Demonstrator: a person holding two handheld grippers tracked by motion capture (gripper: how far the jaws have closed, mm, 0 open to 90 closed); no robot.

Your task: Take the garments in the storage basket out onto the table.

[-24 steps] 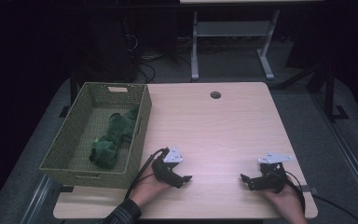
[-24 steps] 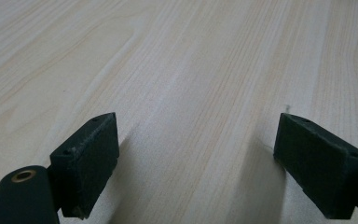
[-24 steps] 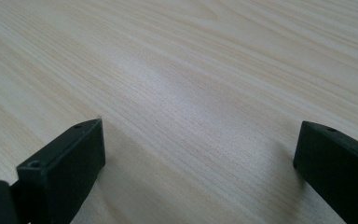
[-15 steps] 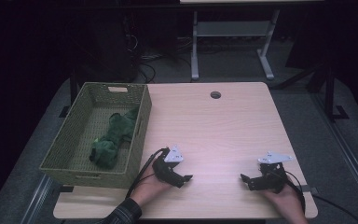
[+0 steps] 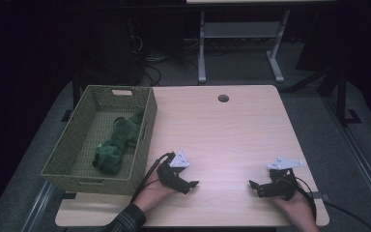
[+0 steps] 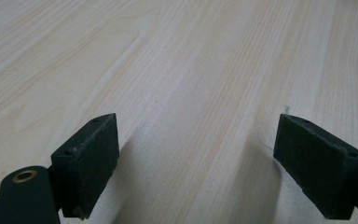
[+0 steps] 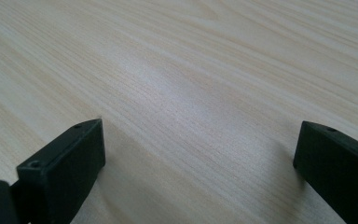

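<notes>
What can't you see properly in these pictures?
- The green cloth thing in the woven basket, high view: too small and dim to name for sure.
- The basket floor under it: covered by the cloth.
- The left tool and right tool, high view: too small to judge how wide they stand; the gripper views show both open.
- The room beyond the table: too dark.

Basket left, both grippers near

On the table [image 5: 232,130], the basket [image 5: 72,159] sits at the left edge with a cloth [image 5: 116,145] in it. The left gripper [image 5: 189,184] rests near, just right of the basket; the right gripper [image 5: 255,187] lies well apart, near right.
</notes>
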